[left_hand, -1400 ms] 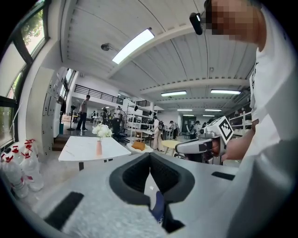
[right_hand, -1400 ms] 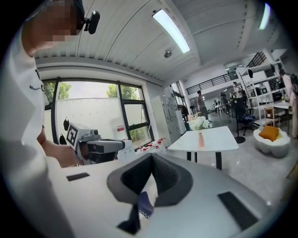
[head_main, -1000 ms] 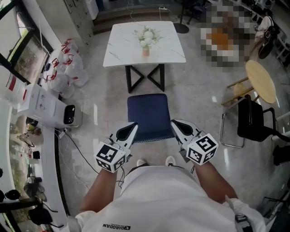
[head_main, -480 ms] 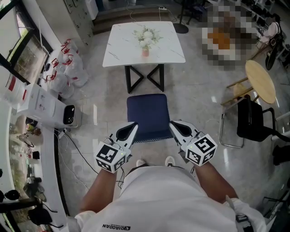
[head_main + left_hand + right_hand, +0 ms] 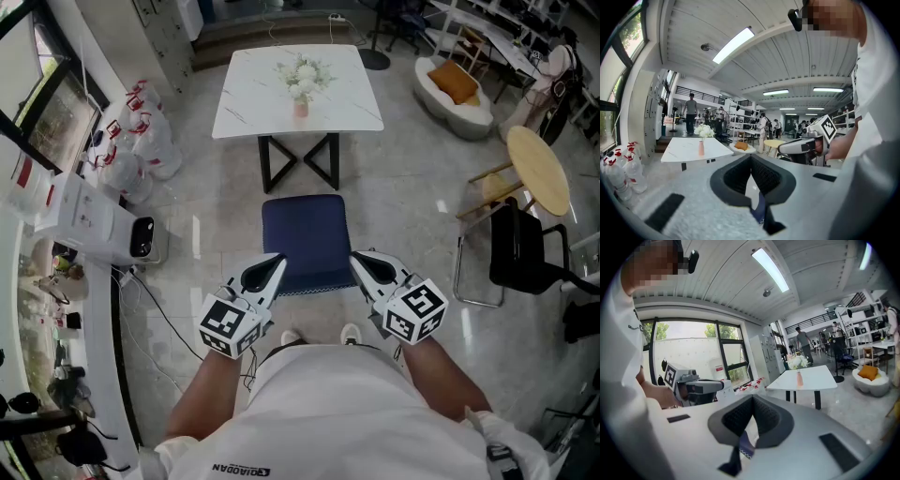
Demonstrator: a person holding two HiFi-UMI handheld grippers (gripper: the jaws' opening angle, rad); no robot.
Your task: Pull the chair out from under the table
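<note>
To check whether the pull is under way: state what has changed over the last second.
Nothing has visibly moved. The chair stands where it did, clear of the table, and the left gripper and right gripper stay shut on its near edge.

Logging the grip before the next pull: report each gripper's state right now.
Left gripper: closed, pinching the near edge of the blue chair.
Right gripper: closed, pinching that same edge.
</note>
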